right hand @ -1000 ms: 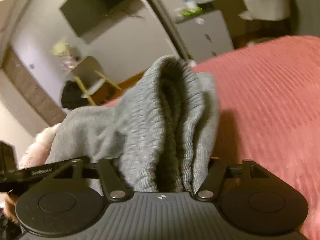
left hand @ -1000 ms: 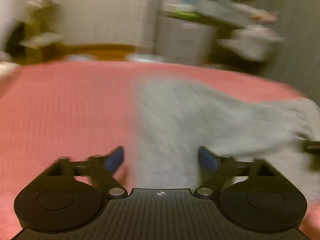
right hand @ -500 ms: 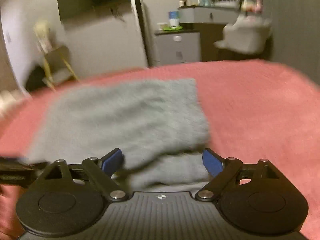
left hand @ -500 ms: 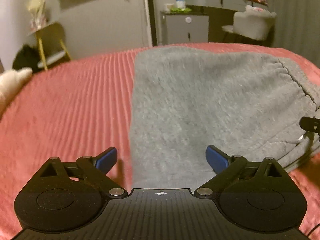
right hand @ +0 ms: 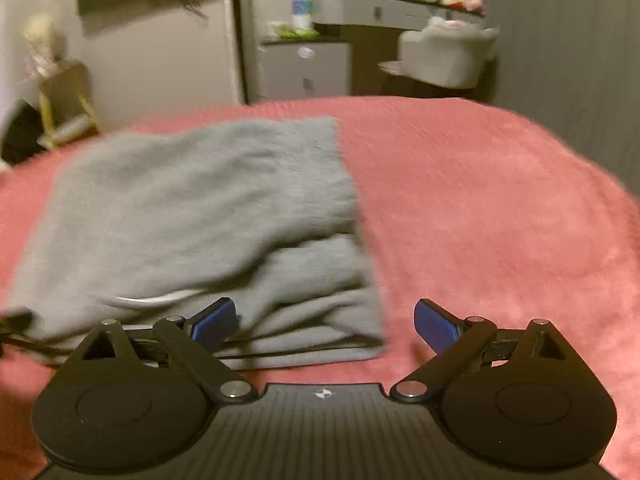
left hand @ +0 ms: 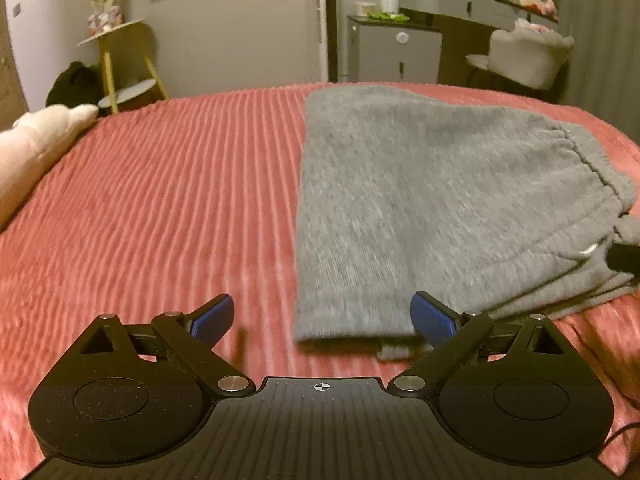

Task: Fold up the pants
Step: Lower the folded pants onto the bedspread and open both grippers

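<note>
Grey fleece pants (left hand: pixel 432 200) lie folded in a stack of layers on a red ribbed bedspread (left hand: pixel 160 208). Their elastic waistband shows at the right in the left wrist view. The pants also show in the right wrist view (right hand: pixel 192 216), with stacked fold edges near me. My left gripper (left hand: pixel 322 320) is open and empty, just short of the pants' near left corner. My right gripper (right hand: pixel 325 322) is open and empty, at the pants' near right corner. The tip of the right gripper shows at the right edge of the left wrist view (left hand: pixel 624 258).
A pale plush toy (left hand: pixel 36 144) lies at the bed's left edge. Beyond the bed stand a yellow-legged side table (left hand: pixel 120 60), a grey cabinet (left hand: pixel 396 54) and a white chair (left hand: pixel 528 56) at a dressing table.
My right gripper let go of the bunched pants and opened. The pants now lie folded flat on the bed. Both grippers have drawn back towards me.
</note>
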Motion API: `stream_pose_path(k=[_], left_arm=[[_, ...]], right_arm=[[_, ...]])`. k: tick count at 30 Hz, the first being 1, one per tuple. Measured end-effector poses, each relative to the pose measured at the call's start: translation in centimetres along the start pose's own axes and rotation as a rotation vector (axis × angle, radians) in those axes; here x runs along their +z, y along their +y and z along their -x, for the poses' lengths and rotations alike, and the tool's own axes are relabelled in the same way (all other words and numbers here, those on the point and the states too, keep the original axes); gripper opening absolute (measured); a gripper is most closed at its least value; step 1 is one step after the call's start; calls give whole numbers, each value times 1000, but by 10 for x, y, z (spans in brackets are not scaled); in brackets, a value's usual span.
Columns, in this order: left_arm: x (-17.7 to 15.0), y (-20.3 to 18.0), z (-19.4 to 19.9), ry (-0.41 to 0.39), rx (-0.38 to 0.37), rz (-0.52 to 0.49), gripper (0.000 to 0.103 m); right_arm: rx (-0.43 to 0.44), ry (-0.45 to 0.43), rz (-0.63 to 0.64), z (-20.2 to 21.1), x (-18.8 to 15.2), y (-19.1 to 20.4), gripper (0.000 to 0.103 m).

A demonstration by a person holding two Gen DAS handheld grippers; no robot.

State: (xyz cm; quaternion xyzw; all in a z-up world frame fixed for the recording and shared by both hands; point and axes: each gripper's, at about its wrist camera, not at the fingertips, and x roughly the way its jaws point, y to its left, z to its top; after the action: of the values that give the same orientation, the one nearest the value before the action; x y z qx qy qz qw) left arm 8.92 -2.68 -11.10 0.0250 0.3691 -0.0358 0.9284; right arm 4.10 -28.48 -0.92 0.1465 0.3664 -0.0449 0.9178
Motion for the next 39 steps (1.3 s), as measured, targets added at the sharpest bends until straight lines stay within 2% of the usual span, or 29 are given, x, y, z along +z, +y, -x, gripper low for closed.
stream_pose_path(k=[2,4,6,9,11,12,13,14,17,18,21,23,25,27,28,30,33,36,39], left_arm=[[-5,-1,-1,22,-10,8,99],[-9,-3,-4,39,-5,-4,99],[-12,-6,-5,35,31,-28,99],[-14,-5,-10,37,48,-30,99],[-13,0,-16,56,56,-1,99],[-14,2,-18,62,57,20,99],[-14,5,-19,67,56,38,99],[-14,7,-19,71,54,55,99],[-14,10,-15,69,52,77,98],[-13,10,-9,49,36,86,97],[-7,17,13,-58,0,133,97],[-5,22,18,-107,-21,185,97],[-3,24,7,-77,-26,203,97],[-6,20,-9,-3,-6,176,98],[-8,17,-16,38,8,149,99],[-11,15,-18,60,35,124,101],[-15,15,-19,129,21,66,101],[-27,9,-16,108,66,-21,101],[-35,5,-6,109,79,-8,101]], right_arm=[[251,54,-215,1,-6,-13,97],[342,102,-369,-10,-12,-24,97],[308,99,-416,-18,-15,-31,97],[240,32,-419,-22,-13,-43,95],[131,-37,-385,-22,-10,-50,87],[56,-40,-383,-24,-8,-53,76],[31,-31,-407,-24,-9,-57,64],[27,-33,-412,-23,-10,-57,64],[-30,-20,-320,-23,-6,-39,68],[-26,-12,-283,-21,-5,-28,71],[63,-32,-175,-10,-7,-7,76],[34,-83,-96,-5,-6,9,86],[-36,-83,-34,-12,-5,21,89],[-112,9,-13,-37,-3,22,91],[-150,66,-20,-49,-3,20,99],[-140,86,-50,-52,-1,14,99],[-134,90,-54,-51,-3,11,99],[-149,105,-51,-40,-14,18,99],[-182,104,-13,-13,-27,31,99]])
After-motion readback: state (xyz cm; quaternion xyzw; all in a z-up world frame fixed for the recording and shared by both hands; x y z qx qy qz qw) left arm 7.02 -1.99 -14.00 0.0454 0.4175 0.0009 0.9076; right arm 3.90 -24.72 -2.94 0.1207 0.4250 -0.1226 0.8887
